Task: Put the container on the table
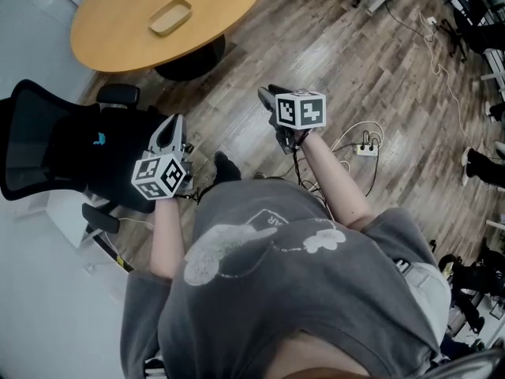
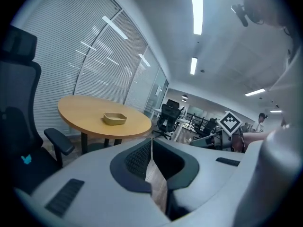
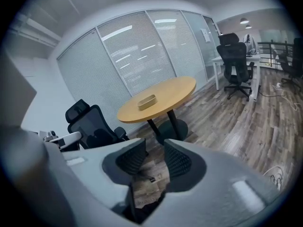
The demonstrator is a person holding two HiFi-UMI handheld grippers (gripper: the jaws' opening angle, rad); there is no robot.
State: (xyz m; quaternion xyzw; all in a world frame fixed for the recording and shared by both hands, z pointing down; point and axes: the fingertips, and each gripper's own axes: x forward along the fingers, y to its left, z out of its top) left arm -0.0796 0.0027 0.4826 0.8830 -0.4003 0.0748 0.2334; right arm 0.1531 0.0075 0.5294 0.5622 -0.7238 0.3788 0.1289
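A shallow tan container [image 1: 170, 16] rests on the round wooden table [image 1: 118, 30] ahead of me; it also shows in the left gripper view [image 2: 115, 118] and the right gripper view [image 3: 147, 101]. Both grippers hang in the air over the wood floor, well short of the table and far from the container. My left gripper [image 1: 174, 122] has its pads together with nothing between them [image 2: 151, 143]. My right gripper [image 1: 267, 94] stands open and empty, floor showing through the gap [image 3: 155, 145].
A black office chair [image 1: 55, 144] stands close on the left, beside my left gripper. The table's dark pedestal base [image 1: 189, 60] sits on the floor. A power strip with cables [image 1: 365, 149] lies to the right. More chairs and desks [image 3: 236, 60] stand further back.
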